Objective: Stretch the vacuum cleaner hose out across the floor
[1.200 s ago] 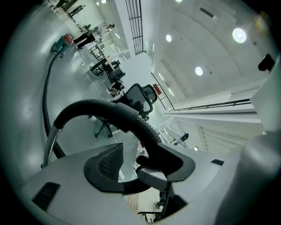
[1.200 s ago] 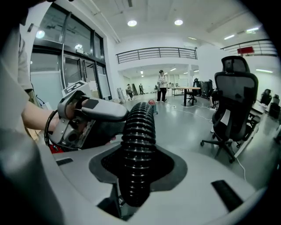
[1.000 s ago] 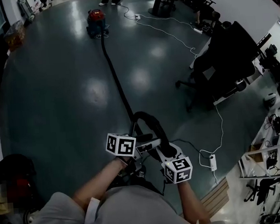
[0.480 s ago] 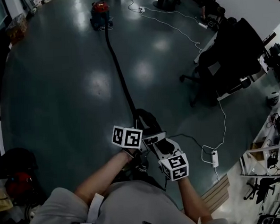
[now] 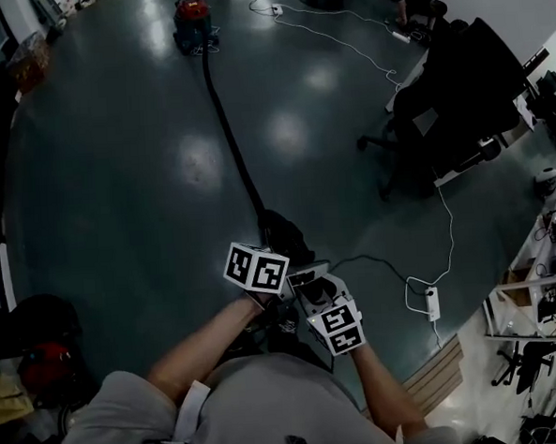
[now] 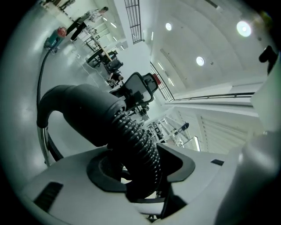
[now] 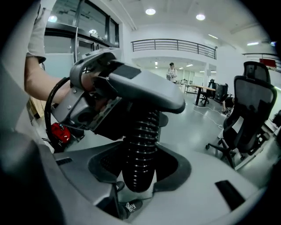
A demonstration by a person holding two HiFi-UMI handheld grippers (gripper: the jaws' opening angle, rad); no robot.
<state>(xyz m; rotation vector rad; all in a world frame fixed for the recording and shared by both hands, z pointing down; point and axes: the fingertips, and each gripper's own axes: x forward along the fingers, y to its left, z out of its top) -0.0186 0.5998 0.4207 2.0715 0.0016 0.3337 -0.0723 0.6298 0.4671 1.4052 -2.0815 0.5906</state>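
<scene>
Left gripper (image 6: 138, 169): jaws just been closing, now clamped on ribbed hose (image 5: 231, 144). Right gripper (image 7: 139, 169) clenched on same hose, just beside left. Across floor (image 5: 116, 179), hose already lies in long, near-straight line from vacuum cleaner (image 5: 190, 13) to me. Left to do, I judge: lay down humped end at my grippers. Hose tip hidden under grippers; remaining slack unclear.

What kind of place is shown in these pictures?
Probably an open office or lab workspace: an office chair, a power strip with long cables lying on the glossy floor, and shelves crowded with equipment at the right.
</scene>
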